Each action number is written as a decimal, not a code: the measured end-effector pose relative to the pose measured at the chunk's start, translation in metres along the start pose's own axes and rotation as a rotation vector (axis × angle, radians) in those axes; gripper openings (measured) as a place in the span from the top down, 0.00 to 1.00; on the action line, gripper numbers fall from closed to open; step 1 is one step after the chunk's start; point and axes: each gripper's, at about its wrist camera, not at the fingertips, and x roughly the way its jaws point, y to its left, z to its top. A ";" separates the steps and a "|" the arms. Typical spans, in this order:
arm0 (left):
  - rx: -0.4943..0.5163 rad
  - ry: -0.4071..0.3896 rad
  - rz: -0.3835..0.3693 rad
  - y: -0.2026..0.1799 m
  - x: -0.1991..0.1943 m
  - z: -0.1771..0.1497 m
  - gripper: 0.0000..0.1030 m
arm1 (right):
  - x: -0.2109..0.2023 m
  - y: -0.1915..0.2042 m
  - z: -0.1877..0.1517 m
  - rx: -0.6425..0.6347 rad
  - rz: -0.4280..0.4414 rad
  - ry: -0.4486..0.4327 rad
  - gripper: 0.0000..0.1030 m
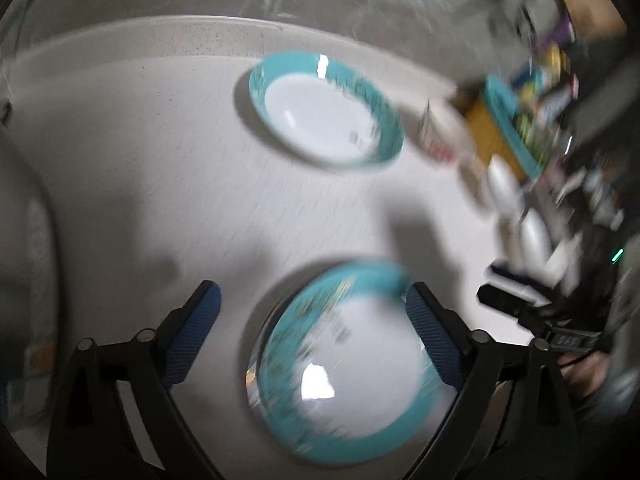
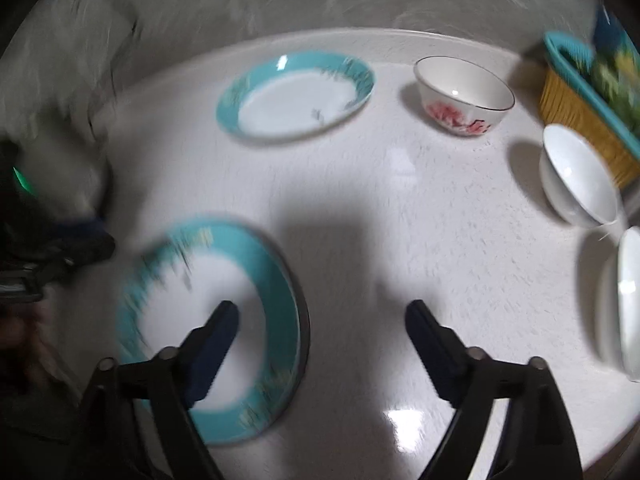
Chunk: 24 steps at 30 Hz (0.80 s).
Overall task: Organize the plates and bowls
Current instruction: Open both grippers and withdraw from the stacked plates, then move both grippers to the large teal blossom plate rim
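Two teal-rimmed white plates lie on the white table. The near plate [image 1: 344,364] [image 2: 212,324] sits below both grippers; the far plate [image 1: 324,110] [image 2: 296,94] lies toward the back edge. My left gripper [image 1: 312,308] is open and empty, its right finger by the near plate's rim. My right gripper [image 2: 320,316] is open and empty, its left finger [image 2: 218,330] over the near plate. A white bowl with pink flowers [image 2: 464,96] [image 1: 436,128] stands at the back right. Two plain white bowls [image 2: 576,176] [image 2: 626,304] [image 1: 504,184] lie tilted at the right.
A yellow woven basket with a teal rim [image 2: 584,96] [image 1: 500,128] stands at the back right, filled with packets. The table's curved back edge [image 2: 360,34] meets a grey wall. Both views are motion-blurred.
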 end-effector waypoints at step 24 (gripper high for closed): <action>-0.049 0.142 0.049 0.052 0.130 0.225 0.05 | 0.105 -0.068 0.152 0.335 0.203 -0.039 0.34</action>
